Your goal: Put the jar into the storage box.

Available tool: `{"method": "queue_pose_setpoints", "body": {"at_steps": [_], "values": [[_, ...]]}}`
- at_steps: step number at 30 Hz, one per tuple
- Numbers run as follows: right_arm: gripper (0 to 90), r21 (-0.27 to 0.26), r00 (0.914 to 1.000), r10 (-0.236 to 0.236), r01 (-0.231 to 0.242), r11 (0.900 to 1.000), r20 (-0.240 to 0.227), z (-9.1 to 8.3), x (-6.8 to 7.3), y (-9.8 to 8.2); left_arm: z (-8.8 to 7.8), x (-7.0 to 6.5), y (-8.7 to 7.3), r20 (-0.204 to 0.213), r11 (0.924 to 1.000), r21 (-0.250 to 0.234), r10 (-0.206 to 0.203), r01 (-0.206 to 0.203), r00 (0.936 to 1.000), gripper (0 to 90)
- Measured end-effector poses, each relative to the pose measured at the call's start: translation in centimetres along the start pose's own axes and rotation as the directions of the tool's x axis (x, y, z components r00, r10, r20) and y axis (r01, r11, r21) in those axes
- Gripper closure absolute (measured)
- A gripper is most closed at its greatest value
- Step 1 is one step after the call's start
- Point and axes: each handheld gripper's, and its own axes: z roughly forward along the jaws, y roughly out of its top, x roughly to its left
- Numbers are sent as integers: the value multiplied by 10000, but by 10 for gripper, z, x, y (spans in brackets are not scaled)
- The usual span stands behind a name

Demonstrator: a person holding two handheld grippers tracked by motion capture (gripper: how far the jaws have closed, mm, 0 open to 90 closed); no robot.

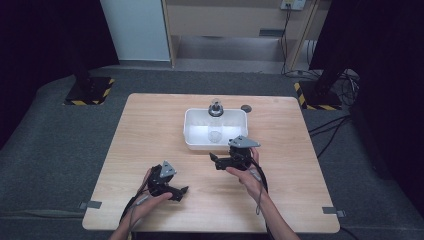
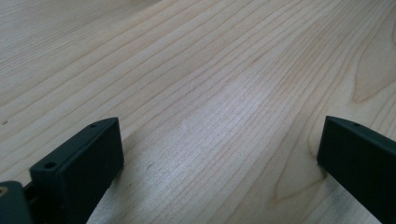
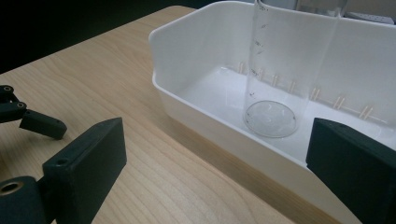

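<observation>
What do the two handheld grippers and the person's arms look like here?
Both the left gripper and the right gripper are black, with two blocky flat-faced jaws, and each carries a grey three-cornered plate on top. A dark cable trails from each along the forearm. The forearms show no sleeves.

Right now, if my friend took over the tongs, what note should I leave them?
Left tongs: open, holding nothing, low over bare table near the front edge.
Right tongs: open, holding nothing, just in front of the white tub, pointing at it.
Clear measuring glass: standing upright inside the tub, looks empty.
Behind the tub on the table: a small glass jar-like thing and a small dark round thing.
Done: nothing grabbed yet.
Left: probably reach the right tongs into the tub and take the glass.
</observation>
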Motion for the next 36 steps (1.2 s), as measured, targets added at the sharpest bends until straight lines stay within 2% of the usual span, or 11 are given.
{"method": "queue_pose_setpoints", "body": {"at_steps": [27,36], "values": [[48,427,9994,-129,143,9990,-316,-13,13,-23,0,0,0,-3,10000,-2,4,-4,10000,0],[48,527,9996,-100,115,9985,-276,-17,14,-29,0,0,0,-8,10000,-1,1,-1,10000,0]]}}
